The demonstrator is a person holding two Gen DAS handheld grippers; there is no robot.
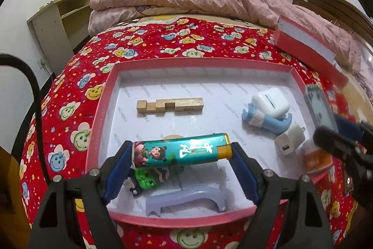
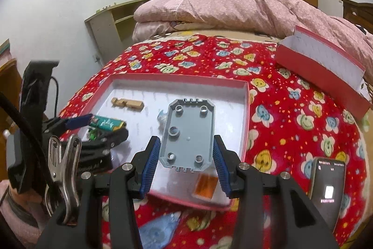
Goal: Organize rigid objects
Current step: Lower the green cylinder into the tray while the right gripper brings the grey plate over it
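My left gripper (image 1: 181,149) is shut on a teal cartoon-printed lighter (image 1: 184,151), gripped end to end and hanging over the near part of the pink-rimmed box tray (image 1: 200,61). My right gripper (image 2: 186,139) is shut on a grey plastic plate (image 2: 187,134) with round studs, held above the tray's (image 2: 177,77) right half. In the left wrist view that plate (image 1: 320,106) juts in from the right edge. The right wrist view shows the lighter (image 2: 107,123) at the left, over the tray.
In the tray lie a wooden block piece (image 1: 170,105), a white case (image 1: 271,100) on a blue holder (image 1: 277,125), a white charger (image 1: 290,140), an orange item (image 2: 205,186), a purple stool (image 1: 186,200) and a green toy (image 1: 145,179). A box lid (image 2: 326,64) and a phone (image 2: 328,188) rest on the red quilt.
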